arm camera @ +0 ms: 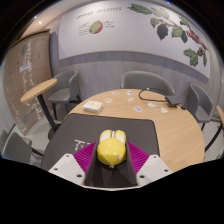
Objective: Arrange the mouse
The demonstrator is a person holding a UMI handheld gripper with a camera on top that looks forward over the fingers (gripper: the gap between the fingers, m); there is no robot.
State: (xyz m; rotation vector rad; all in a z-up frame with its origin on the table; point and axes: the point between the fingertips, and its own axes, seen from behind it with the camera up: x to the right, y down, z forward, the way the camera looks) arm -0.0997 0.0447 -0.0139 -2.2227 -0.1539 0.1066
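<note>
A yellow mouse [111, 147] sits between my gripper's [111, 160] two fingers, with the magenta pads [89, 159] pressed against both its sides. The gripper is shut on the mouse and holds it above the near end of a dark mouse mat [78, 128] that lies on a round wooden table [185, 135]. The underside of the mouse is hidden.
A white flat item [93, 105] and small objects with a cable [152, 103] lie on the far part of the table. Grey chairs [146, 82] stand around it. A smaller round table [38, 88] stands to the left, and a wall with fruit pictures is behind.
</note>
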